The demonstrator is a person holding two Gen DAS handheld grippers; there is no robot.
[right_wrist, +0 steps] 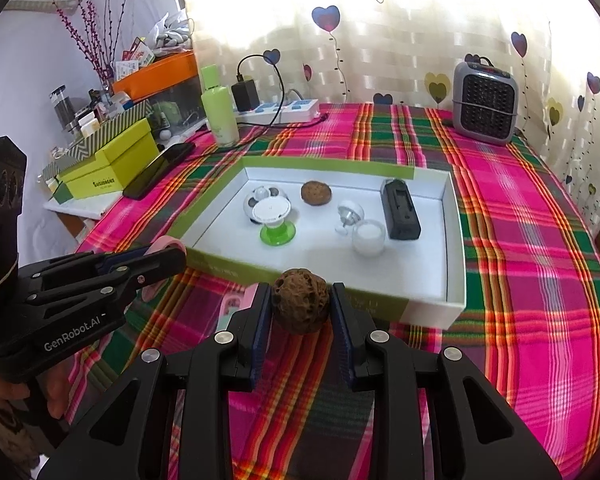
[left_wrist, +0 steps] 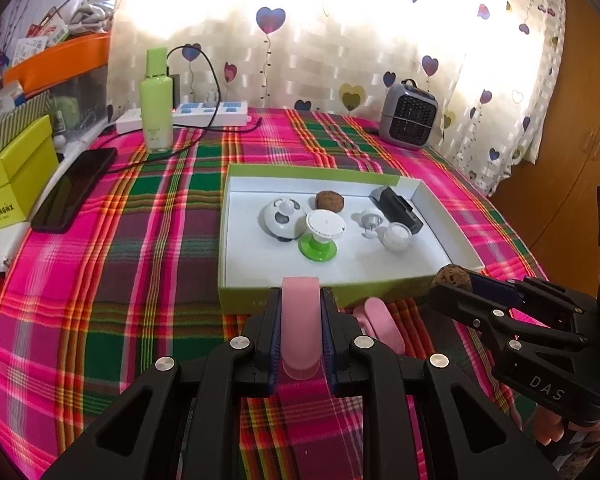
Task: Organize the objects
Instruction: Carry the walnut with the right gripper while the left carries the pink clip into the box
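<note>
A shallow white tray [right_wrist: 454, 240] with green outer walls is set on a plaid tablecloth [right_wrist: 520, 240], its near rim lying just ahead of both grippers at twelve o'clock. A pink rounded plastic piece [left_wrist: 300, 332] is clamped between the pads of the left gripper [left_wrist: 300, 308]; a rough, pitted brown nut [right_wrist: 299, 302] is pinched by the right gripper [right_wrist: 299, 300], held near the tray's near wall. Bare white floor is left across the tray's near half. Farther in, a second brown nut [right_wrist: 316, 192], a white and grey ball [right_wrist: 256, 198], a white cap on a green base [right_wrist: 275, 222], a small clear jar [right_wrist: 368, 237] and a black boxy device [right_wrist: 400, 212] are grouped. Open cloth is seen at three o'clock of the tray. A second pink piece [left_wrist: 380, 324] lies on the cloth just beside the left gripper.
</note>
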